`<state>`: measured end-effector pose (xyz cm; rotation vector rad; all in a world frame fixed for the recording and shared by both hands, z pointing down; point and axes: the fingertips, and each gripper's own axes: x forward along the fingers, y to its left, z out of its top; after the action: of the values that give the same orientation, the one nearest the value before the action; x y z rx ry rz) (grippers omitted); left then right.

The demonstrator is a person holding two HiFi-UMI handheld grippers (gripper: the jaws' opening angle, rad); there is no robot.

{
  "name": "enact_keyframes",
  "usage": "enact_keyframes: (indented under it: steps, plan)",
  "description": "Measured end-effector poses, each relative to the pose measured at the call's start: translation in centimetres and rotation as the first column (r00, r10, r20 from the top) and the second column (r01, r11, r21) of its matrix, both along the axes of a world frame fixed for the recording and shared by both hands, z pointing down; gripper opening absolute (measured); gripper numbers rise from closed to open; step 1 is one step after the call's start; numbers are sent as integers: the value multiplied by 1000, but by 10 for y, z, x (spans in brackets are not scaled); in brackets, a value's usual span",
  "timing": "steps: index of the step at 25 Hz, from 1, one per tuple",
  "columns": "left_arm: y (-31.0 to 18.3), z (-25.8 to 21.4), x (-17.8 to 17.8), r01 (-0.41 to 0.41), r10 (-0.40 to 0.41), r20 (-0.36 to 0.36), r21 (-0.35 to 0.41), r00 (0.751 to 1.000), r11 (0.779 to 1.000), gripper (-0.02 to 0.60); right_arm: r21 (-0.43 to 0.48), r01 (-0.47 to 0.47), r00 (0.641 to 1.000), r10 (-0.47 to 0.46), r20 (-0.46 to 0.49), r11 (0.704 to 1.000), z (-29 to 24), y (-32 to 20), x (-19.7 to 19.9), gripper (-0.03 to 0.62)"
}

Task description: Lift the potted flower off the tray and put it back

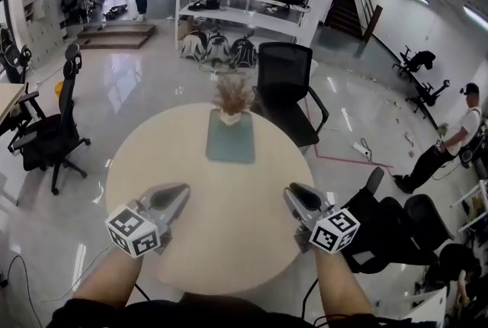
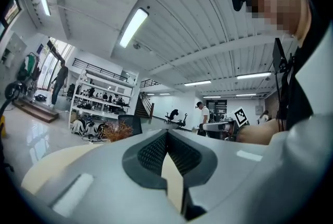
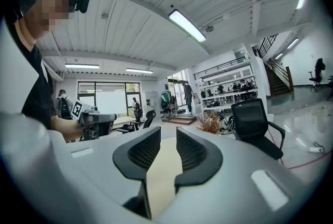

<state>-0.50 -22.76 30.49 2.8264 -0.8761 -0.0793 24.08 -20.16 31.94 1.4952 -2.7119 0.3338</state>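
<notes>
There was one round table (image 1: 229, 242), one tray (image 1: 230, 147), one potted flower (image 1: 232, 99), two grippers, left gripper (image 1: 174, 195) and right gripper (image 1: 297, 195), two black chairs nearest the table, upper-centre chair (image 1: 286, 82), left-side chair (image 1: 49, 137).
</notes>
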Motion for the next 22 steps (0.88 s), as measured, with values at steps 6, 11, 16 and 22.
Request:
enact_keyframes:
  steps: [6, 11, 16, 22]
  plan:
    - [-109, 61, -5, -18, 19, 20, -63, 1000, 998, -2, -32, -10, 999, 9, -50, 999, 51, -131, -14, 247]
    - [-177, 98, -1, -38, 40, 25, -86, 999, 996, -2, -73, -21, 996, 15, -90, 997, 98, -219, -23, 329]
    - [-234, 133, 4, -65, 68, 34, -90, 997, 994, -2, -117, -32, 992, 18, -124, 993, 149, -298, -25, 442]
    - [-291, 177, 13, -77, 83, 44, -113, 996, 991, -2, -182, -48, 990, 23, -142, 982, 218, -384, -23, 547]
